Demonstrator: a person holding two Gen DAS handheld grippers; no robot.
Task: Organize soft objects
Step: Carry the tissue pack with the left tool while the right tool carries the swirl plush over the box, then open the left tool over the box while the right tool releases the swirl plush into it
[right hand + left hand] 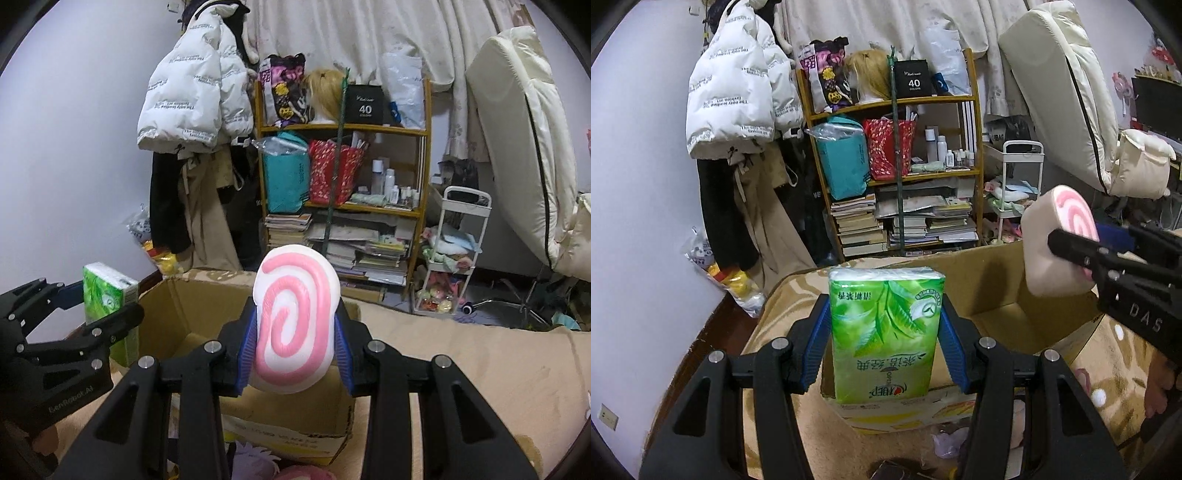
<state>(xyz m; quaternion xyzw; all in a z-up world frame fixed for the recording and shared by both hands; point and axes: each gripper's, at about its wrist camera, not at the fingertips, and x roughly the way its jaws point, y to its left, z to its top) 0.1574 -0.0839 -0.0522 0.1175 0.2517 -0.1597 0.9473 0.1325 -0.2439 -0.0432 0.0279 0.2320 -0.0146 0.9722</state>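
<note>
My left gripper (884, 339) clamps the green tissue pack (884, 332); my right gripper (295, 339) squeezes the pink-swirl squishy toy (295, 321), both frame-centre over the cardboard box (177, 310).

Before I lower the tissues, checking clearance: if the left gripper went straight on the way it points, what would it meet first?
Probably the open cardboard box: the left gripper, shut on the tissue pack, aims into it. Depth is unclear.

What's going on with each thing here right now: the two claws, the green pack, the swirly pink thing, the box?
Left gripper: shut on the tissue pack.
Tissue pack: held upright above the box.
Right gripper: shut on the swirl toy.
Swirl toy: held above the box.
Cardboard box: open, flaps up.
</note>
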